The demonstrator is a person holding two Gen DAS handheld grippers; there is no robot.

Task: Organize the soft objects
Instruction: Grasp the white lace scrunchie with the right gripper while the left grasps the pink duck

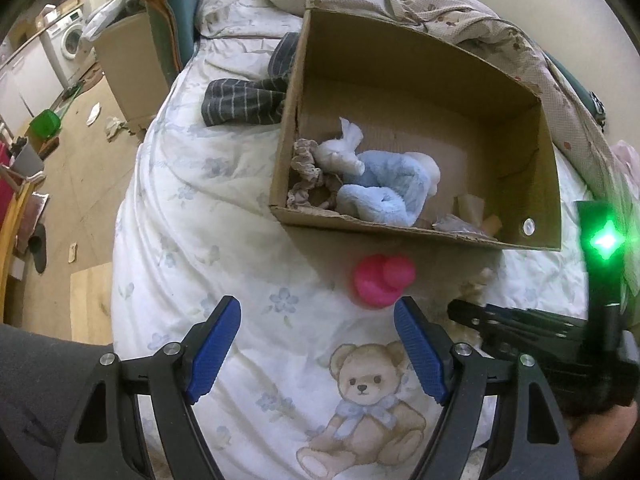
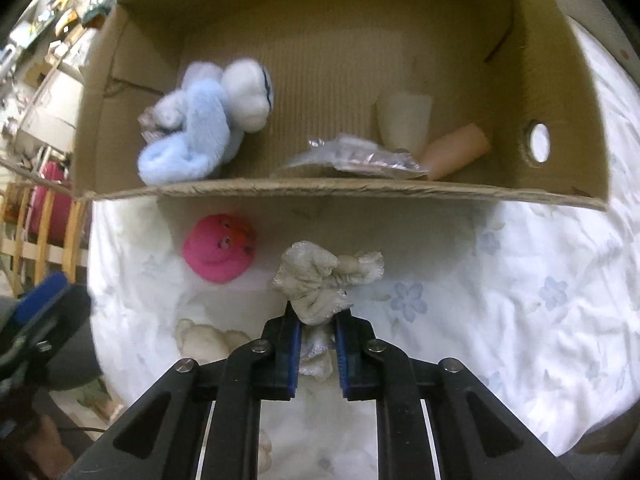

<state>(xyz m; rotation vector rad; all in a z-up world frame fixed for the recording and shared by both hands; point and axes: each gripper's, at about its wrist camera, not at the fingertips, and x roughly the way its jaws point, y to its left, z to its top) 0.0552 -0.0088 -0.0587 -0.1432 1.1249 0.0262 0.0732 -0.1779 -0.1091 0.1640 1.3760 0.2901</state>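
Observation:
My right gripper [image 2: 316, 320] is shut on a pale grey frilly fabric piece [image 2: 320, 280], just above the white floral bedsheet [image 2: 500, 300] in front of the cardboard box [image 2: 340, 191]. A pink soft toy [image 2: 220, 252] lies on the sheet left of it, against the box's front wall. In the left wrist view my left gripper [image 1: 316, 308] is open over the sheet with nothing between its blue pads. The pink soft toy [image 1: 380, 280] sits just beyond its right finger. Inside the box [image 1: 380, 226] lie a blue and white plush [image 1: 384, 184] and a brown frilly scrunchie [image 1: 306, 172].
The box also holds a crinkly plastic pack [image 2: 352, 156], a white cup [image 2: 404, 120] and a peach tube [image 2: 456, 152]. A cream soft item [image 2: 204, 340] lies on the sheet. Dark striped cloth [image 1: 244, 100] lies left of the box, a rumpled blanket [image 1: 440, 8] behind. The bed drops to the floor [image 1: 60, 184] at left.

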